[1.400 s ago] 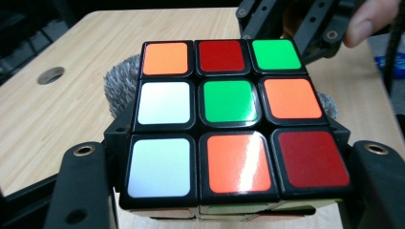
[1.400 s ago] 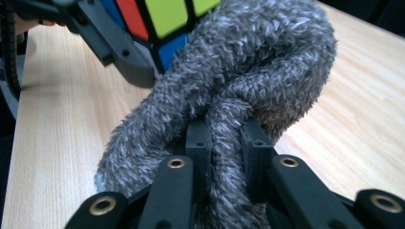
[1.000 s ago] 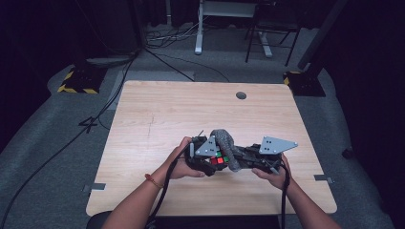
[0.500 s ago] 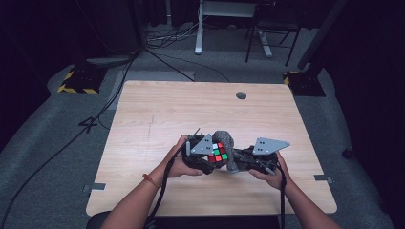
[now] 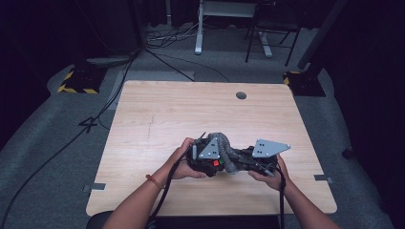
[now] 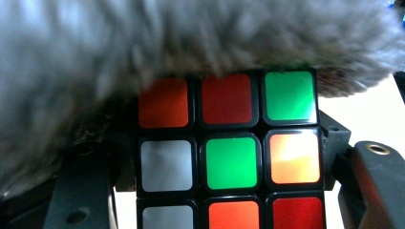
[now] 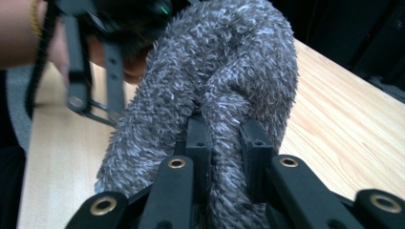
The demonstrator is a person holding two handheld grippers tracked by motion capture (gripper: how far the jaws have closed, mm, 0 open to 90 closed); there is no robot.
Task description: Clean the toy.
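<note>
Grey fuzzy cloth (image 7: 210, 90) is draped over a scrambled puzzle cube (image 6: 229, 162), both held up just over the near part of the wooden table (image 5: 157, 114). The left gripper (image 5: 206, 160) has its jaws clamped on the cube's sides, and the right gripper (image 7: 224, 143) is pinched tight on a fold of the cloth. Looks like the wiping step to me, fabric rubbing over the cube's top. Next move probably means dragging the cloth across the stickers while the left keeps the cube steady so it doesn't twist.

1 puzzle cube (image 6: 231, 157), 1 grey fuzzy cloth (image 7: 224, 81), 2 grippers, 1 table (image 5: 167, 114)
</note>
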